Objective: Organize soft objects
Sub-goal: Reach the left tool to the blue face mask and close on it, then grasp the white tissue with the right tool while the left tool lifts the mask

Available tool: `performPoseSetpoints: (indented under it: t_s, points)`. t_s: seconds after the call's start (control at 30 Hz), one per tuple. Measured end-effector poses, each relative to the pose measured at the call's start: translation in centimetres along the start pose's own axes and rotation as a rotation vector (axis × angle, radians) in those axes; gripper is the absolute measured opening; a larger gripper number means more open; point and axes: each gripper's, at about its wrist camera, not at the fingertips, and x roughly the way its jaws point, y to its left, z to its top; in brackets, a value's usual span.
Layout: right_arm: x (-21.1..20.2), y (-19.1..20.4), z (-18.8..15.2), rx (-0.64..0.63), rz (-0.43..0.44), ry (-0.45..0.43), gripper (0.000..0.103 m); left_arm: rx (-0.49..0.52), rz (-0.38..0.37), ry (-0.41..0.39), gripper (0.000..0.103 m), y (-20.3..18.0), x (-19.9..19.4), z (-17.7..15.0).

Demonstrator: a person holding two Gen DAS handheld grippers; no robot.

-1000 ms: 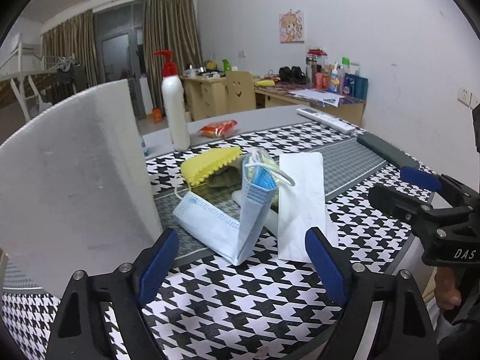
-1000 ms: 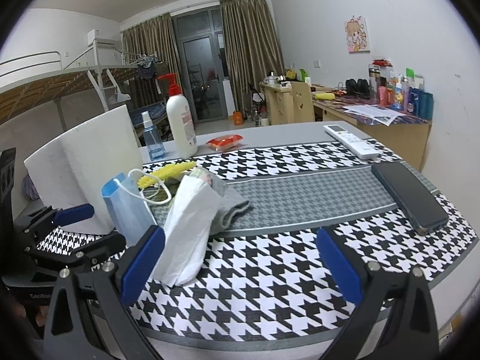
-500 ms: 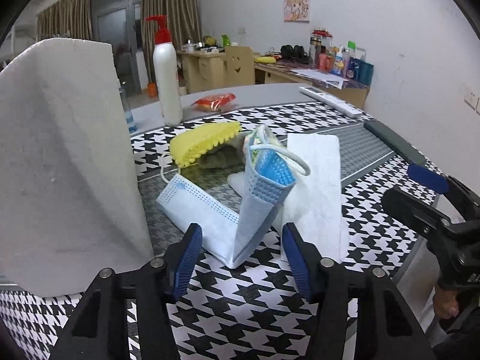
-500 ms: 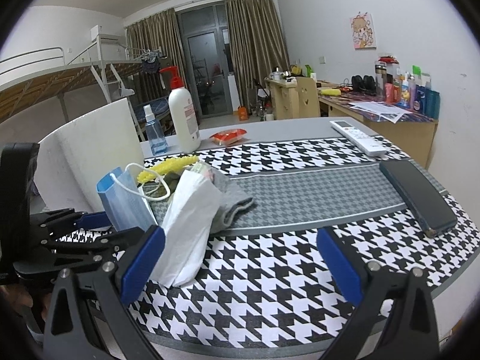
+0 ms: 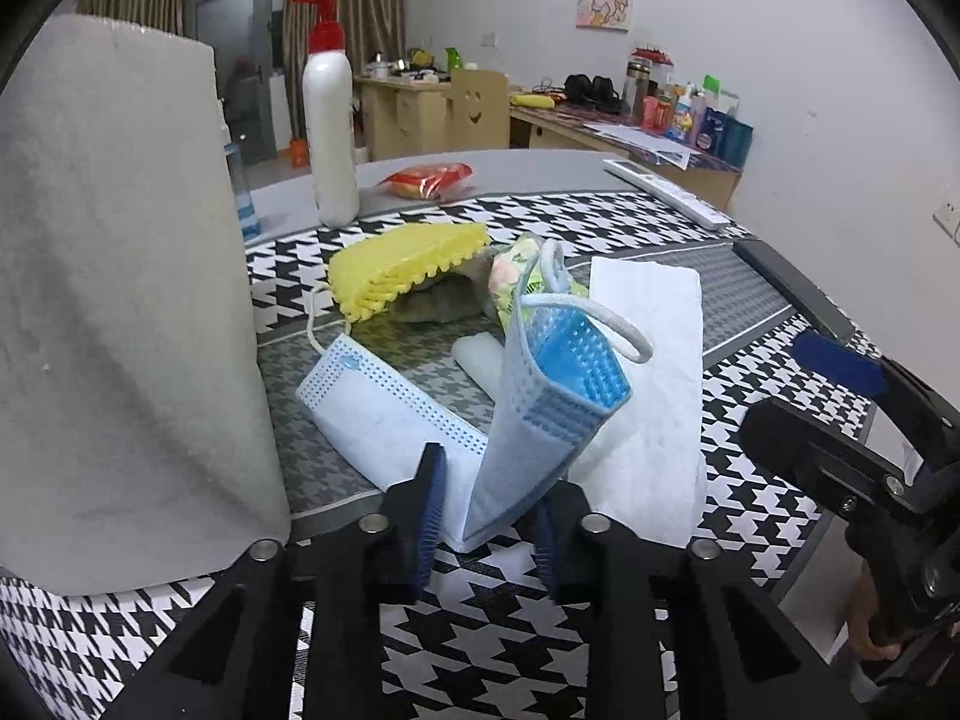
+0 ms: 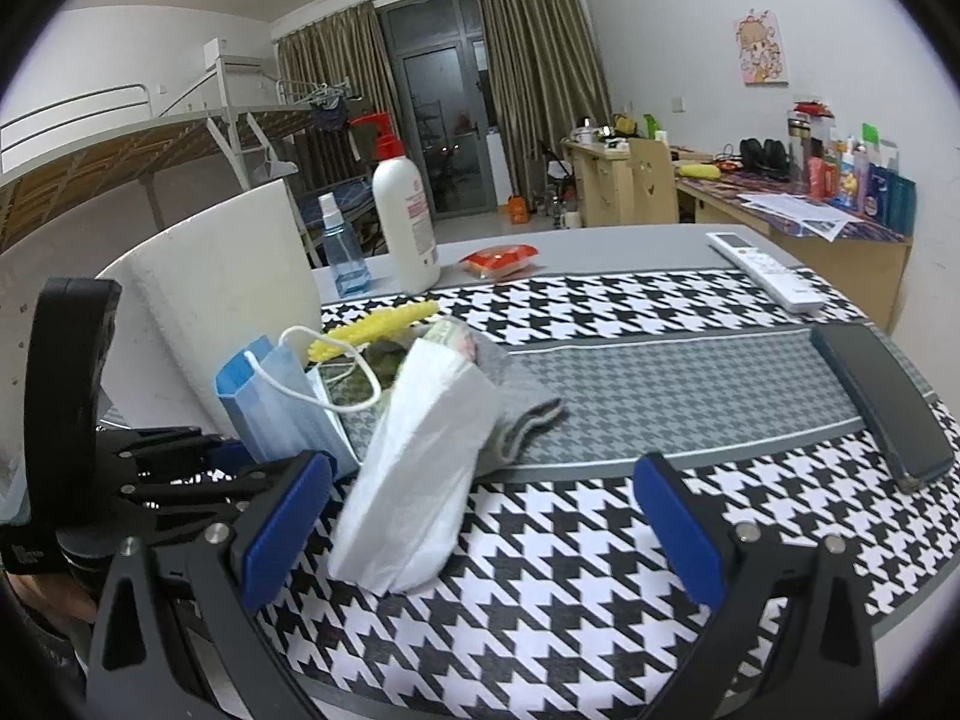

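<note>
While the face mask [image 5: 528, 420] stands folded on the tablecloth [image 5: 540, 630] between our left gripper [image 5: 487, 525] fingers, nearly clenched on its bottom fold, our right gripper [image 6: 480, 534] waits released, farther off beside the white tissue [image 6: 420, 468].

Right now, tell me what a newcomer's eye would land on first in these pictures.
First, the blue face mask, folded so one half stands up, its bend between the nearly closed fingers of the left tool near the table's front edge. Beside it to the left looms a big white paper towel roll. Behind the mask lies a bright yellow sponge, and the right tool hangs open over the houndstooth cloth.
</note>
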Motion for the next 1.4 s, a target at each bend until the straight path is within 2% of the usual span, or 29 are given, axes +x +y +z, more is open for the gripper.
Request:
performPoseSetpoints:
  t_s: [0.17, 0.23, 0.4, 0.63, 0.7, 0.83, 0.97, 1.4]
  points:
    - [0.9, 0.2, 0.1, 0.008, 0.010, 0.038, 0.102, -0.009, -0.018, 0.003, 0.018, 0.2, -0.1, -0.1]
    - [1.2, 0.1, 0.1, 0.014, 0.019, 0.046, 0.098, -0.013, -0.039, 0.012, 0.018, 0.3, 0.0, -0.1]
    - [2.1, 0.0, 0.0, 0.030, 0.038, 0.092, 0.077, -0.002, -0.043, 0.014, 0.018, 0.2, 0.0, -0.1]
    - [2.9, 0.7, 0.0, 0.016, 0.071, 0.141, 0.063, 0.003, -0.046, 0.010, 0.017, 0.3, 0.0, -0.2]
    - [3.4, 0.9, 0.0, 0.009, 0.082, 0.163, 0.050, 0.001, -0.047, 0.012, 0.016, 0.4, 0.1, -0.2]
    - [4.2, 1.3, 0.0, -0.003, 0.099, 0.205, 0.032, 0.012, -0.043, 0.002, 0.014, 0.2, -0.2, -0.1]
    - [3.8, 1.6, -0.1, -0.018, 0.114, 0.200, 0.015, 0.022, -0.040, -0.014, 0.014, 0.0, -0.5, -0.2]
    - [-0.4, 1.7, 0.4, -0.023, 0.072, 0.106, 0.013, 0.039, -0.034, -0.098, 0.009, -0.6, -3.9, -0.6]
